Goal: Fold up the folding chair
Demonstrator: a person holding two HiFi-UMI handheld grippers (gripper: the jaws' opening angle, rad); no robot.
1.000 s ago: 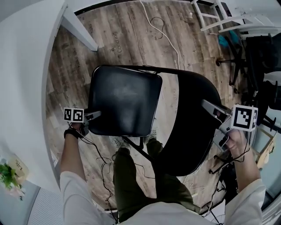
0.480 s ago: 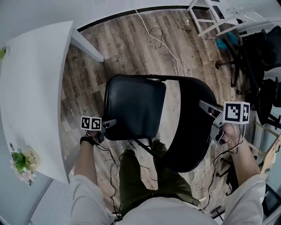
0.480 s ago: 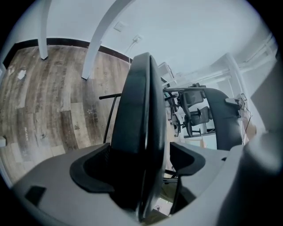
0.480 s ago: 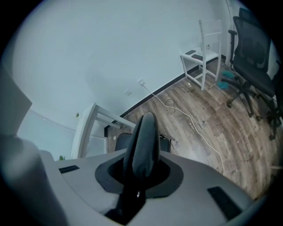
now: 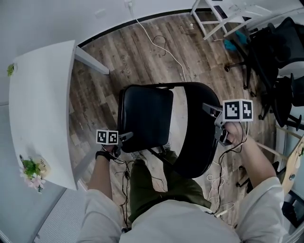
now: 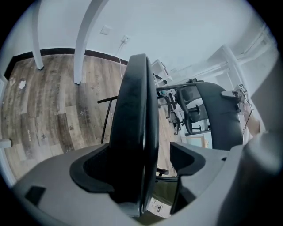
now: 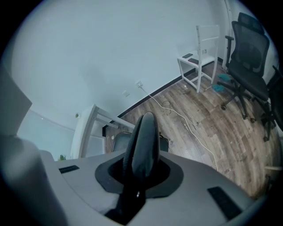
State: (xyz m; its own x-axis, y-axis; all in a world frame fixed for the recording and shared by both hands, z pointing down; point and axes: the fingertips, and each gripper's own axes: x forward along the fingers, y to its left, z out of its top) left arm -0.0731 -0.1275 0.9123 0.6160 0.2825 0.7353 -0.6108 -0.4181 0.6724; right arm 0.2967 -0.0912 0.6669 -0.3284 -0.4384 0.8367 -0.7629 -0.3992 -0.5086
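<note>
The black folding chair stands on the wood floor in front of me, with its seat (image 5: 145, 118) tipped up towards the backrest (image 5: 202, 137). My left gripper (image 5: 125, 137) is at the seat's near left corner. In the left gripper view the seat's edge (image 6: 132, 110) runs between the jaws of that gripper (image 6: 143, 163); it lies against one jaw, with a gap to the other. My right gripper (image 5: 210, 110) is shut on the backrest's top edge. There the padded rim (image 7: 143, 137) sits tight in the right gripper (image 7: 139, 170).
A white table (image 5: 38, 118) with a small plant (image 5: 32, 170) stands at the left. A white cable (image 5: 166, 45) trails across the floor beyond the chair. Black office chairs (image 5: 280, 57) and a white rack (image 5: 223, 14) crowd the right. My legs (image 5: 156, 185) are under the chair.
The left gripper has come up and to the right with the seat's edge; the seat looks narrower and nearer the backrest. The right gripper has drifted left and up with the backrest.
</note>
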